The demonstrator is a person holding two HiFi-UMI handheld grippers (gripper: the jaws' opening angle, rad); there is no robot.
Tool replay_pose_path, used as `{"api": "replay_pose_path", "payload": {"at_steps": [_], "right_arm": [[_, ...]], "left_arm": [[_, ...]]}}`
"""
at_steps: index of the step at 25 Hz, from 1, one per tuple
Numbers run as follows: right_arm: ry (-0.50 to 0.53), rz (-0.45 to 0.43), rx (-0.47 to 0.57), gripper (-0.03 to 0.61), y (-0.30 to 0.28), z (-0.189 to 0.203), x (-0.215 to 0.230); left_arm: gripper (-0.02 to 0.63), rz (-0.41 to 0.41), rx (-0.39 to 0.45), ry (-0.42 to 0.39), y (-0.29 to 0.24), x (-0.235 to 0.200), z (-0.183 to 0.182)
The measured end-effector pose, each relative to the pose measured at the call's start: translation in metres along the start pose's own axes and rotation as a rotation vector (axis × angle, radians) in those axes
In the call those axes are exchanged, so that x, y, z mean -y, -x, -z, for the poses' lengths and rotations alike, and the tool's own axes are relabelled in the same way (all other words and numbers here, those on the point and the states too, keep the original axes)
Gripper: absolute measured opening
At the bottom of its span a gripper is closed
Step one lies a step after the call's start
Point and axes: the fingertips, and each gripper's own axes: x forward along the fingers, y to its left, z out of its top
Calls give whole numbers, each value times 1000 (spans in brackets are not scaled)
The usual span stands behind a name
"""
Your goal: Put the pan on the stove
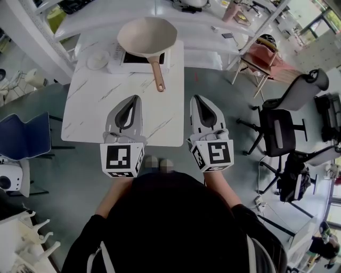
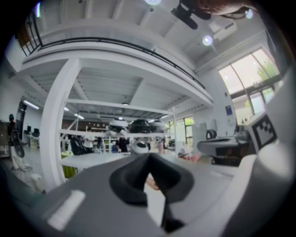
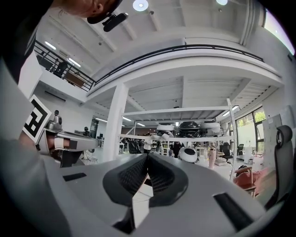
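A beige pan (image 1: 146, 36) with a copper-pink handle (image 1: 157, 77) rests on the white stove (image 1: 120, 63) at the far end of the marble table (image 1: 90, 109). Its handle points toward me. My left gripper (image 1: 133, 100) hovers over the table's near half, shut and empty. Just off the table's right edge, my right gripper (image 1: 197, 99) is shut with nothing in it. In the left gripper view the closed left gripper (image 2: 149, 159) points level, with a bit of the pan handle (image 2: 150, 183) showing through. The right gripper (image 3: 148, 159) in its own view is shut too.
A small white round dish (image 1: 98, 59) lies left of the stove. Black office chairs (image 1: 279, 128) stand to the right, a blue chair (image 1: 24, 136) to the left. A white shelf unit (image 1: 160, 16) runs behind the table.
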Motion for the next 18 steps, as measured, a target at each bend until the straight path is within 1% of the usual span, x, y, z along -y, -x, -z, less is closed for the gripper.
{"api": "replay_pose_path", "payload": {"at_steps": [5, 11, 18], "right_arm": [[24, -9, 12, 20, -1, -6, -5], [29, -19, 16, 20, -4, -5, -8], [17, -8, 11, 20, -7, -5, -4]], "left_arm": [[8, 4, 2, 3, 0, 1, 1], [8, 15, 4, -4, -4, 2, 2], [8, 29, -4, -10, -10, 1, 4]]}}
